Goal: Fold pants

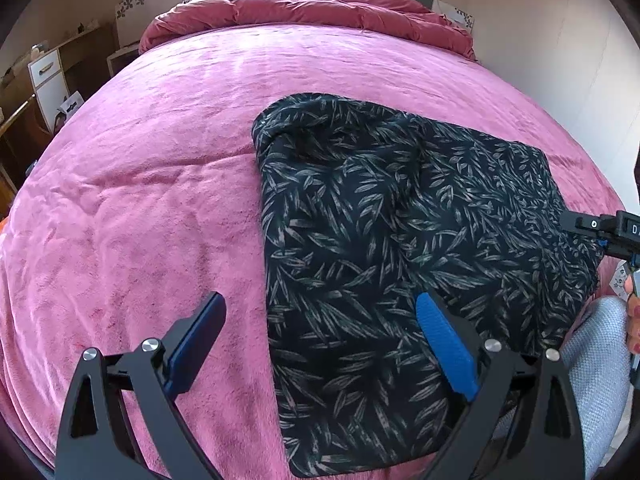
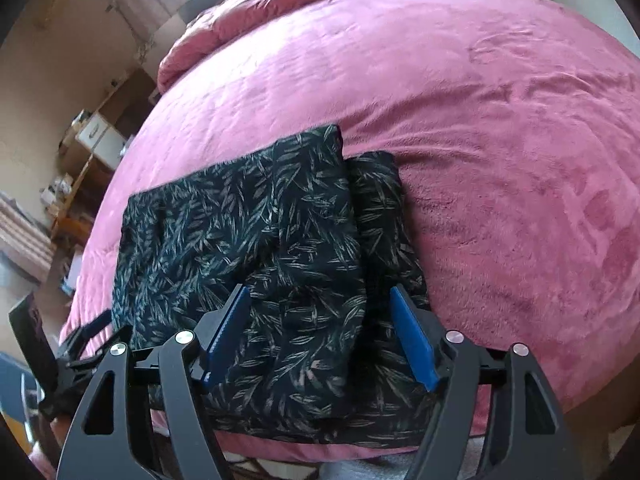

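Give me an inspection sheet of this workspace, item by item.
Surface: bed under pink blanket, lightly wrinkled.
Job's things: leaf-print pants lying folded on the blanket, near its front edge.
Clutter: bunched red duvet at the head of the bed.
Grippers: left gripper open, holding nothing; right gripper open above the pants.
Cables: nothing seen.
Surroundings: white drawer unit and shelves beside the bed; window behind.

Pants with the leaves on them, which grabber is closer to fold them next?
Probably the right gripper: its open jaws straddle the pants near their edge. The left gripper is open too, half over the pink blanket.
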